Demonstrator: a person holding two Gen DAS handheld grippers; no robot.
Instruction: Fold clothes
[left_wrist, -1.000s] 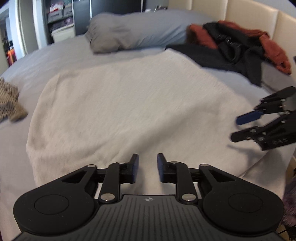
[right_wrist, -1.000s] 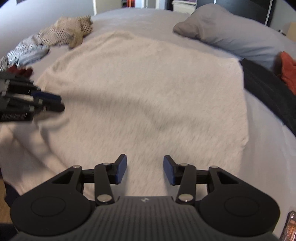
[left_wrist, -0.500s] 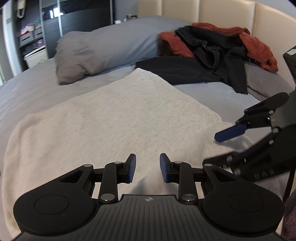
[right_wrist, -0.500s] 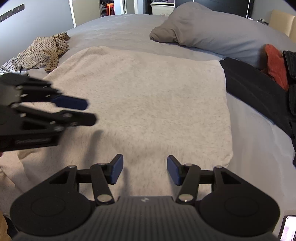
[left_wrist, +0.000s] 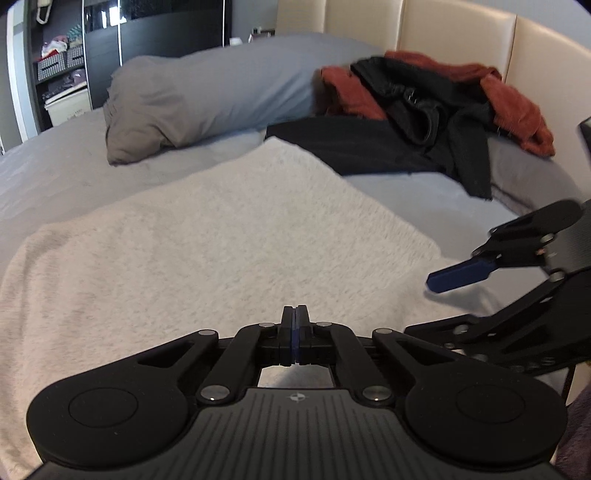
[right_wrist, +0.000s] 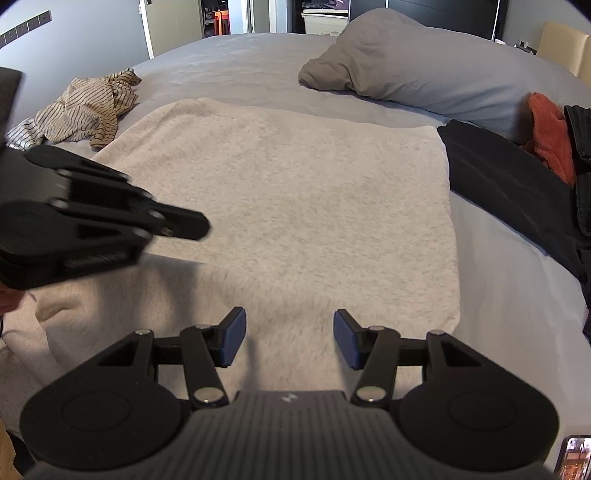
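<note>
Left tongs (left_wrist: 294, 325) now pressed together | right tongs (right_wrist: 289, 338) apart | both over cream garment (right_wrist: 303, 206)

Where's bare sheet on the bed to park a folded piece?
Free: grey sheet between striped shirt, cream garment and pillow; also a strip right of the cream garment. Crowded: black and rust clothes by the headboard.

Two grippers (left_wrist: 294, 325) (right_wrist: 289, 338), one cream garment (right_wrist: 295, 206), one pillow (right_wrist: 406, 66)
</note>
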